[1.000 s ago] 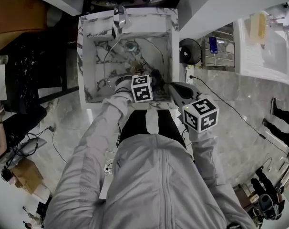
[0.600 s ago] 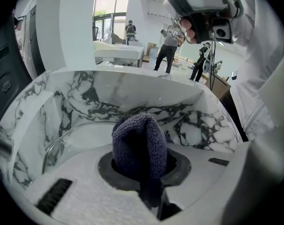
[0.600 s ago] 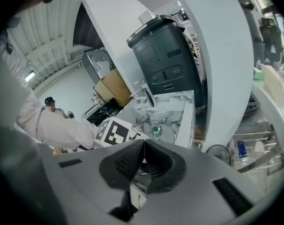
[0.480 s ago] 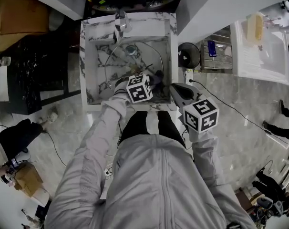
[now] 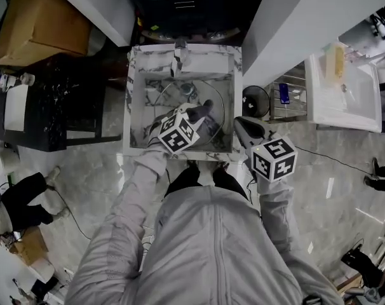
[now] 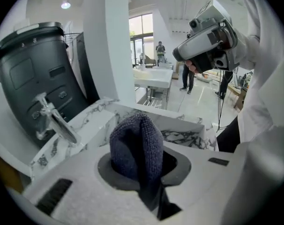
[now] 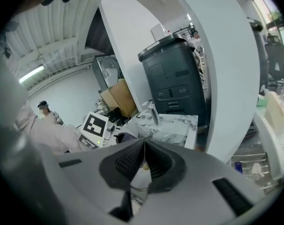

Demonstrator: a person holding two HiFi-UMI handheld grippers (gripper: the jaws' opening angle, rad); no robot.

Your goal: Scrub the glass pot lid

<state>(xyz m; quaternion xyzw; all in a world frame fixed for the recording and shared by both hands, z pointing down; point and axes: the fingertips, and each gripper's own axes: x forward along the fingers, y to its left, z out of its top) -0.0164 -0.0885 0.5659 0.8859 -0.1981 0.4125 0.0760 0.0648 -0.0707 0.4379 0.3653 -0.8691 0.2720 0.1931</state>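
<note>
Cloth (image 6: 135,142) over sink (image 5: 134,107).
Left gripper (image 6: 149,182) clamps the cloth above the sink; right gripper (image 7: 143,161), jaws closed, apparently empty, beside sink's right rim.

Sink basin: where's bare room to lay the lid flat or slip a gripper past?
Barest is the left strip, between the sink wall and the glass lid rim. Middle and right are crowded: the lid, the left gripper with its cloth, the right gripper at the right wall. The faucet overhangs the back.
</note>
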